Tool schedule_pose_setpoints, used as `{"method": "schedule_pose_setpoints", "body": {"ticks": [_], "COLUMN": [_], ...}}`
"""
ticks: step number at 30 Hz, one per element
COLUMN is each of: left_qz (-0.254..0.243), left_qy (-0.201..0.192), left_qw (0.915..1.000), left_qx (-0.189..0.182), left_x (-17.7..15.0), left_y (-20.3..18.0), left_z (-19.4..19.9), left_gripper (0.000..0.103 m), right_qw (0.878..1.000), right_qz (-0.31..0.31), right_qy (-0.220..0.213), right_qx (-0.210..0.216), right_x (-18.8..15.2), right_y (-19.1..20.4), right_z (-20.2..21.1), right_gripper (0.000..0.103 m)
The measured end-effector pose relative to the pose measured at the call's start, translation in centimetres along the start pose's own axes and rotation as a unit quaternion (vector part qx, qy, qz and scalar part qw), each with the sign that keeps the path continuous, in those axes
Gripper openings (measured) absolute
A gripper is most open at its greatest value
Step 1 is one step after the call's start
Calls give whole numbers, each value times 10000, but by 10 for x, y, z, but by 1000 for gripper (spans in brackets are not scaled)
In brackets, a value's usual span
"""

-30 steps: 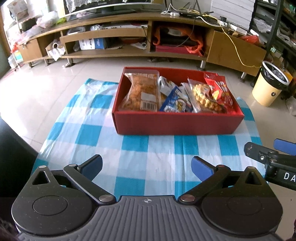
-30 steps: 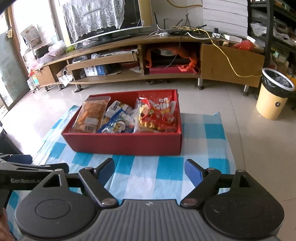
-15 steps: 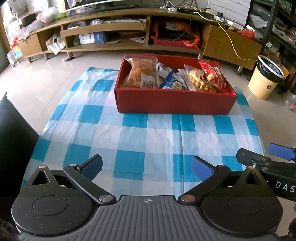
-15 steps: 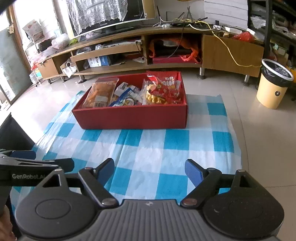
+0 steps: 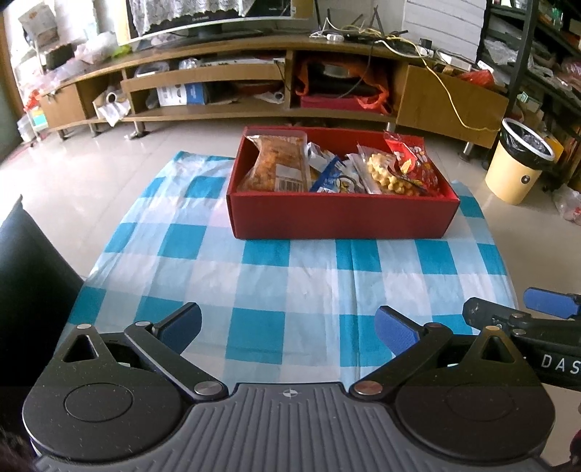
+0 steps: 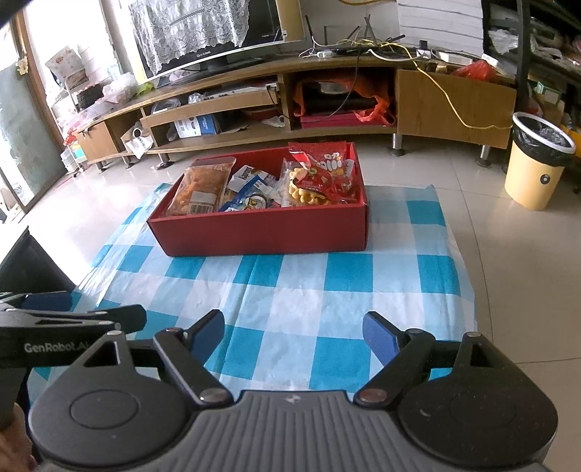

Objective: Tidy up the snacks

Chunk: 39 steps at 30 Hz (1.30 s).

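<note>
Checked cloth (image 5: 287,276) on floor; red box (image 5: 341,218) at far edge, snack packets (image 5: 279,163) inside. Left gripper (image 5: 288,325), right gripper (image 6: 292,332) both spread, empty. Judgement: sorting done; hold clear.

Matt red cardboard box (image 5: 341,218), glossy floor tiles (image 5: 90,170)

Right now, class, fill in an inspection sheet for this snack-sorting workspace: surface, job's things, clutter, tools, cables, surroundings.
Surface: blue-and-white checked cloth spread on a tiled floor.
Job's things: red box on the cloth, holding an orange snack bag, blue packets and a red bag.
Clutter: nothing seen on the cloth beside the box.
Tools: left tool and right tool both open, empty, above the cloth's near part.
Cables: yellow cable down the TV stand.
Surroundings: bin, television.
</note>
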State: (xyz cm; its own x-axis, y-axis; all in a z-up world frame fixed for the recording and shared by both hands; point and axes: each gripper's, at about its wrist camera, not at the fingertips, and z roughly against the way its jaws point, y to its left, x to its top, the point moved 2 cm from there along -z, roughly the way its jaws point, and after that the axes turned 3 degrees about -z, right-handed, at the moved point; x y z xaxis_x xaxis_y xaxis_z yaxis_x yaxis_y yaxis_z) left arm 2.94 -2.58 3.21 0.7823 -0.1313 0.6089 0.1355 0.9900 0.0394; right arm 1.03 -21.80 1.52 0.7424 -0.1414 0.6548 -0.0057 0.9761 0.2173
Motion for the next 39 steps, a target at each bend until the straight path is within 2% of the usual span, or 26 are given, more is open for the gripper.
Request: {"method": "schedule_pose_setpoints", "body": {"ticks": [7,19,26,33,39], "left_qz": [21,-102,11,76,131], "left_qy": [-21,-119,-220,-135,-262], "left_qw": [10000,9996,9988,9986,9979], "left_qx": [33,-243,-426,-505,-571], "left_x": [0,-1,2,2,2], "left_y": [3,-4,-3,-1,0], "left_z": [0,1,5,3,8], "left_gripper": [102,103,103,103,103], "right_qw": [10000,10000,10000,10000,10000], "right_qz": [-52,-30,-52,-48,-47], "right_qy": [1,-21,-40,-34,-56], "right_qx": [-27,-26,5,16,57], "right_x": [-1,-2,0,0,0], "right_y": [-3,-3,-3,-2,-1], "right_z": [0,1,3,3,3], "right_gripper": [80,80,80,80,80]}}
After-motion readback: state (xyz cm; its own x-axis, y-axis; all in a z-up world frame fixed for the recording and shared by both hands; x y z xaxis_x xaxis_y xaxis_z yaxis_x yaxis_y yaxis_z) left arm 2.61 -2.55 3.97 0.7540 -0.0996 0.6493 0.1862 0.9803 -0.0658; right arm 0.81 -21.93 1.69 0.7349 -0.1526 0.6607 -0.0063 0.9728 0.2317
